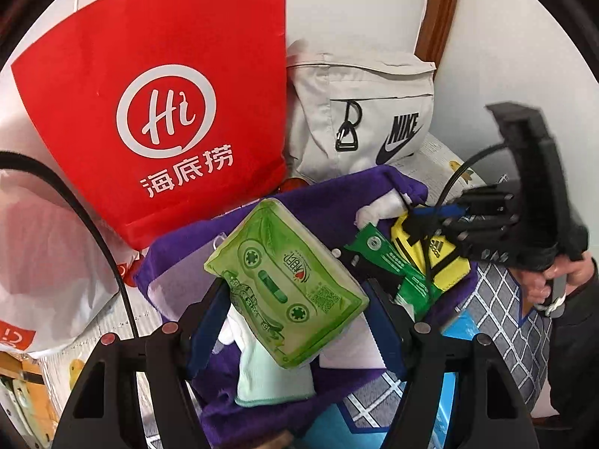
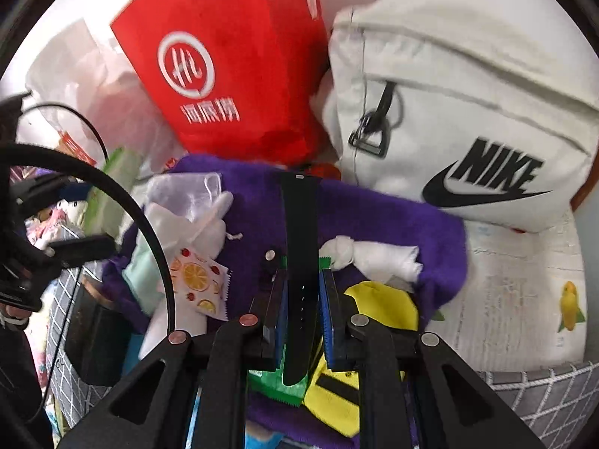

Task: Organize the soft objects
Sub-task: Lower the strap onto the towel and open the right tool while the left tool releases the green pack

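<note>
While clamped across a green tissue pack [image 1: 288, 292], left hand-held gripper [image 1: 295, 321] hovering over purple fleece [image 1: 325, 202] heaped with soft bits. Right hand-held gripper [image 2: 302, 299] pinching a black watch strap [image 2: 299, 239] above the same purple pile, green sachet [image 2: 277, 381] and yellow Adidas pouch [image 2: 333, 393] just beneath. Red Haidilao bag [image 1: 168, 93] and white Nike bag [image 2: 468, 112] standing behind. Mid-carry, seemingly: both items lifted, none yet sorted. Next: choosing a container and releasing each cleanly.
</note>
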The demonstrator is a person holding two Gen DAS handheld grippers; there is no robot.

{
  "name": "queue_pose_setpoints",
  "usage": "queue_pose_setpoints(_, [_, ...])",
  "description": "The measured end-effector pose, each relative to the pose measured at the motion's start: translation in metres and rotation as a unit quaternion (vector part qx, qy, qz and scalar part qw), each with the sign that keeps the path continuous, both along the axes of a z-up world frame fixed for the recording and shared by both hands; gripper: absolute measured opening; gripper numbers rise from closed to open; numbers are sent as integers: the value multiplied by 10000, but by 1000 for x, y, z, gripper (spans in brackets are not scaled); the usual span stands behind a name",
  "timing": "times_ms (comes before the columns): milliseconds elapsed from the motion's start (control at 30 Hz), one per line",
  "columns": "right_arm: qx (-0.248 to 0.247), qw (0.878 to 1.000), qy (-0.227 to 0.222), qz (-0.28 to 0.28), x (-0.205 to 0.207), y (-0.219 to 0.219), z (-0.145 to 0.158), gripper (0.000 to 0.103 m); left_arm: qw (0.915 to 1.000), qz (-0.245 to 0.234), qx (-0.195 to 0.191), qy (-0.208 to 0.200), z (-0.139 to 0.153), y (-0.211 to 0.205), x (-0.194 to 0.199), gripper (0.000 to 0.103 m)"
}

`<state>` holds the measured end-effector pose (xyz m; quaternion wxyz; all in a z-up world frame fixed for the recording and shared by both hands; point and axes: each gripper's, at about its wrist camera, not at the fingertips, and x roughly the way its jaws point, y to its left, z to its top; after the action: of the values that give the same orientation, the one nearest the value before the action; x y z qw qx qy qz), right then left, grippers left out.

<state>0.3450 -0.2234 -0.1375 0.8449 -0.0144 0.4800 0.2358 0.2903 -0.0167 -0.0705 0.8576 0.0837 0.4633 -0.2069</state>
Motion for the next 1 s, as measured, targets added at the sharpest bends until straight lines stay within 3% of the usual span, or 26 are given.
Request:
queue_pose_setpoints(433, [-276, 9988, 399, 4, 28, 10, -39, 15, 9999, -13, 42, 164, -15, 3, 23, 70])
queue_pose_setpoints(633, [-71, 9998, 193, -30, 12, 1, -23, 15, 9995, -148, 59, 288, -23, -10, 31, 70])
queue_pose_setpoints(1000, [34, 9999, -97, -43, -36, -19, 7, 17, 9952, -201, 327, 899, -57, -36, 59, 70])
